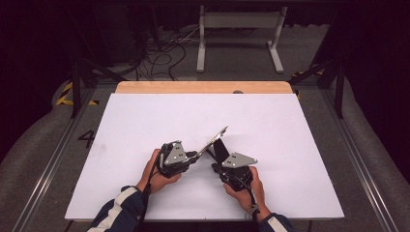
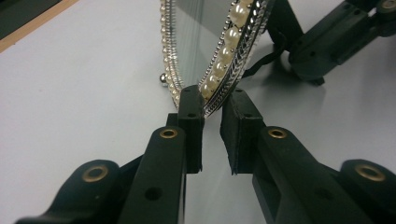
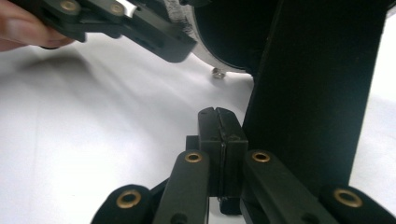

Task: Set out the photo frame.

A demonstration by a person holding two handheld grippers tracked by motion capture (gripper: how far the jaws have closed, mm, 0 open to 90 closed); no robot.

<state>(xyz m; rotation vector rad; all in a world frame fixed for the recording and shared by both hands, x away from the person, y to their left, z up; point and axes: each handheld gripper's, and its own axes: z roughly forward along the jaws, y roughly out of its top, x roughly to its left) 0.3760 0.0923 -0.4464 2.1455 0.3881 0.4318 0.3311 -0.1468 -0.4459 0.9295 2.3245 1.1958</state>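
Observation:
A mirror frame [image 1: 214, 138] rimmed with pearls [image 2: 232, 29] stands tilted on the white board [image 1: 145, 121], propped up at mid-table. My left gripper [image 1: 196, 155] is shut on its lower rim; in the left gripper view the jaws [image 2: 212, 100] pinch the beaded edge at their tips. Behind the frame leans its black stand leg [image 3: 317, 93], tied to it by a thin black cord [image 2: 264, 63]. My right gripper [image 3: 218, 114] is shut, pads pressed together with nothing seen between them, just left of that leg. From above, the right gripper [image 1: 216, 166] sits below the stand.
A small silver ball foot [image 3: 217, 73] of the frame rests on the board. A wooden table edge [image 1: 203, 87] runs along the far side. Past it stand a white metal bench frame [image 1: 239, 38] and loose cables [image 1: 164, 53] on the floor.

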